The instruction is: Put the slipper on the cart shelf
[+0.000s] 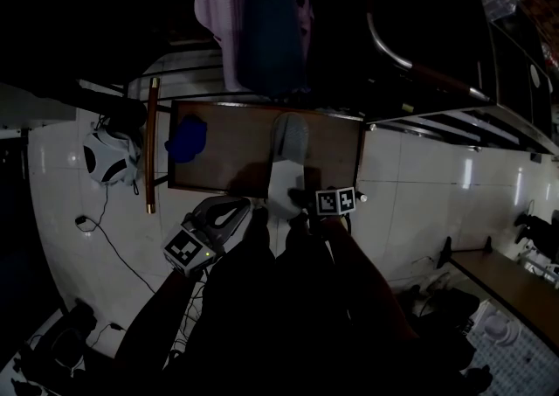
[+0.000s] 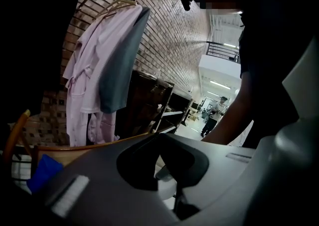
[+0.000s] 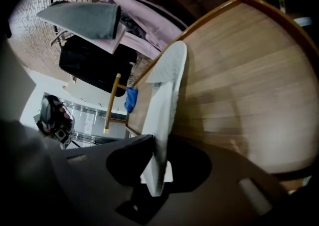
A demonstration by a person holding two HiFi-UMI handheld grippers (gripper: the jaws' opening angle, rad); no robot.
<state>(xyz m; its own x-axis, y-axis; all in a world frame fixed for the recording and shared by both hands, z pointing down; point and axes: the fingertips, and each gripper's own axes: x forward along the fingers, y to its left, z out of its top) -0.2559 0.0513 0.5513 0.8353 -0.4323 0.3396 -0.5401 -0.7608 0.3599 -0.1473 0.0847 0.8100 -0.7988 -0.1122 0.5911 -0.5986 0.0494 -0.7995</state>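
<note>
A pale grey-white slipper [image 1: 286,154] lies lengthwise on the wooden cart shelf [image 1: 227,163], toe pointing away from me. My right gripper [image 1: 294,211] is at the shelf's near edge, shut on the slipper's heel. In the right gripper view the slipper [image 3: 167,95] shows edge-on, its heel pinched between the jaws of the right gripper [image 3: 157,170], over the shelf boards [image 3: 249,80]. My left gripper [image 1: 247,211] hangs just left of the heel, holding nothing that I can see. In its own view the left gripper [image 2: 169,180] is too dark to show how its jaws stand.
A blue cloth-like thing [image 1: 186,138] lies on the shelf's left part. The cart's wooden handle [image 1: 152,145] stands at its left side. Pink and grey robes [image 1: 253,18] hang behind the cart. A dark cabinet [image 1: 419,36] is at the right. A black-and-white helmet-like thing [image 1: 109,156] and cables [image 1: 105,246] lie on the tiled floor.
</note>
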